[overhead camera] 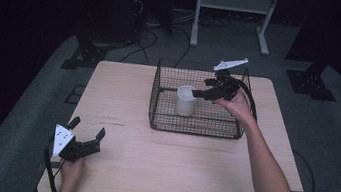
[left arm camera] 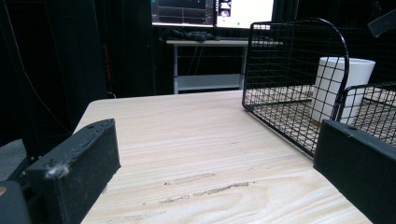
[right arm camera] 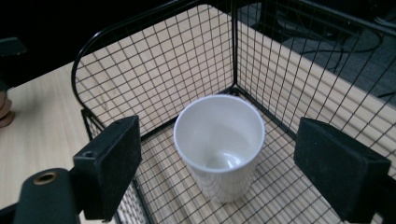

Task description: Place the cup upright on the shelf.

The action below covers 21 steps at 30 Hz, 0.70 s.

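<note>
A white cup (overhead camera: pixel 185 99) stands upright and empty inside a black wire basket (overhead camera: pixel 154 124) at the middle of the wooden table. My right gripper (overhead camera: pixel 198 93) hovers over the basket just right of the cup, open, its jaws spread wide on either side of the cup (right arm camera: pixel 219 144) with a gap to each side. My left gripper (overhead camera: pixel 87 130) rests low near the table's front left corner, open with nothing between its jaws. From the left gripper view the basket (left arm camera: pixel 343 51) and the cup (left arm camera: pixel 341 86) lie ahead to the right.
The wooden table (overhead camera: pixel 123 94) spans the middle. A white metal stand (overhead camera: pixel 234 4) and cables lie on the dark floor beyond the far edge. Monitors (left arm camera: pixel 212 11) glow on a desk past the table.
</note>
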Each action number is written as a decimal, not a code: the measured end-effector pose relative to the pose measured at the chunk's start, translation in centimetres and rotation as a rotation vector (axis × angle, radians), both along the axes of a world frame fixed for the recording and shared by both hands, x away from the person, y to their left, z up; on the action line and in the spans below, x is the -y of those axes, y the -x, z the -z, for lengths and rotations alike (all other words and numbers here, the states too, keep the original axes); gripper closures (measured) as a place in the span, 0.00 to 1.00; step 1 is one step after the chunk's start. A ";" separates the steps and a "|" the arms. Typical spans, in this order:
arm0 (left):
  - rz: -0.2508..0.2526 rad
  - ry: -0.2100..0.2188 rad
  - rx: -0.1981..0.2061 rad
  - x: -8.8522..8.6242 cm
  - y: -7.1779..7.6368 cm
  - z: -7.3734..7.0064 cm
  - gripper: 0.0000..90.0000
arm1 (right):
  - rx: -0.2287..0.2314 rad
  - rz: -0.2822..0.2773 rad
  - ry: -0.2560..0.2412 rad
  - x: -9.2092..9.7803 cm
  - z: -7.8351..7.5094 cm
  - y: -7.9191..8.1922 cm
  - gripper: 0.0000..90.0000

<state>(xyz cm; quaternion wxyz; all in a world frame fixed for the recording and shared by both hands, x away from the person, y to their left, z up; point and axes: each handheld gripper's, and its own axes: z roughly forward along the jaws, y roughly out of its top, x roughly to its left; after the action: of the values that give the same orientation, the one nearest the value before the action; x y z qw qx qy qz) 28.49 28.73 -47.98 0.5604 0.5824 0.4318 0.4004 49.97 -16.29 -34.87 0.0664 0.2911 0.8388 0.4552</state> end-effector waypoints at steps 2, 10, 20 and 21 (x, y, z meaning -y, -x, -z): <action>0.000 0.001 0.000 0.0 0.0 0.0 0.00 | 0.000 -0.008 -0.014 0.4 0.0 0.5 0.16; 0.000 0.000 0.000 0.0 0.0 0.0 0.00 | 0.010 -0.045 -0.040 1.4 0.1 2.5 0.16; -0.001 -0.001 0.000 0.0 0.0 0.0 0.00 | 0.000 -0.067 -0.034 2.1 -0.1 3.7 0.16; -0.001 -0.001 0.000 0.0 0.0 0.0 0.00 | 0.001 -0.071 -0.031 2.1 -0.2 3.8 0.16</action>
<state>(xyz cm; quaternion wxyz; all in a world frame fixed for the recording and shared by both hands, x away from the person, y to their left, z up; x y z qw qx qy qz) 28.52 28.71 -47.98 0.5599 0.5826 0.4320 0.4007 46.16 -18.39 -34.70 0.0463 0.2618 0.8413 0.4706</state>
